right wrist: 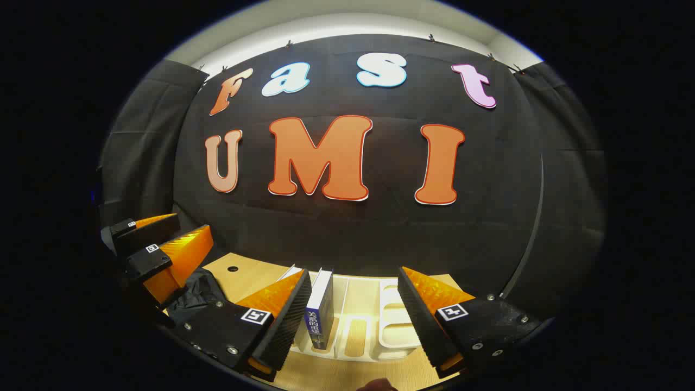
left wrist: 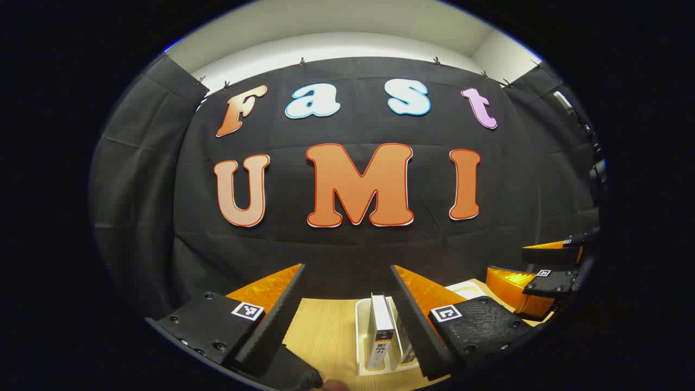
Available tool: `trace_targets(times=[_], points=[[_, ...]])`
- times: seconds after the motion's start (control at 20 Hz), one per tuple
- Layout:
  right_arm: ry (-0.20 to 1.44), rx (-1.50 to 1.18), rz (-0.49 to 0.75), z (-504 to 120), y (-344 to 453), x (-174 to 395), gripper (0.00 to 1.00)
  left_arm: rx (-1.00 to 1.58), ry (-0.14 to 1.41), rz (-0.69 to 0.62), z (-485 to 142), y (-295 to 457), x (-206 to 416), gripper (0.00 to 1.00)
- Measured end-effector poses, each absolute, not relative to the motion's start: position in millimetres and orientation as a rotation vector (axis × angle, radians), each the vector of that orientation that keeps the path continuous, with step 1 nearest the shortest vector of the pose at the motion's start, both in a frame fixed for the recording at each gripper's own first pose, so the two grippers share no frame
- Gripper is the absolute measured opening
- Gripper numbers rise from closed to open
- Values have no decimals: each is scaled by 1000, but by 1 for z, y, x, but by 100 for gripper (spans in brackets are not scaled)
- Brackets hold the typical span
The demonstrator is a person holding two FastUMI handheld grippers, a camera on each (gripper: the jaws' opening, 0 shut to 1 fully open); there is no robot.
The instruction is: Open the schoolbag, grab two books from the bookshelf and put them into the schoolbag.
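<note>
Blue book (right wrist: 321,309) stands upright in the white bookshelf (right wrist: 391,326), near the table's (right wrist: 250,274) back edge. Both the left gripper (left wrist: 347,320) and right gripper (right wrist: 353,320) have jaws wide apart, holding nothing.

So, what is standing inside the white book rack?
The white book rack holds a blue book upright, more beside it; the right fingers cover part.

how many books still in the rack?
2 visible: a white-spined book and a blue-spined book, both upright in the white rack. A finger hides part of the rack, so possibly more.
</note>
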State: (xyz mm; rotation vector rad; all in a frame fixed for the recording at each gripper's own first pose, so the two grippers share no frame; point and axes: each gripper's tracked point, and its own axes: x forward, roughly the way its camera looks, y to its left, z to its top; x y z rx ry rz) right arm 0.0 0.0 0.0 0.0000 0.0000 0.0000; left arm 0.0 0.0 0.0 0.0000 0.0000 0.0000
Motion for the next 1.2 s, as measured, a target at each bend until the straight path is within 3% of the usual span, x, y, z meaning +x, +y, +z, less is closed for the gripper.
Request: trace_targets(times=[0.9, 1.2], points=[[28, -9, 47, -9, 10, 0, 95, 69, -1, 21, -2, 2, -13, 96], [44, -15, 22, -17, -3, 2, 95, 164, 47, 32, -32, 11, -19, 96]])
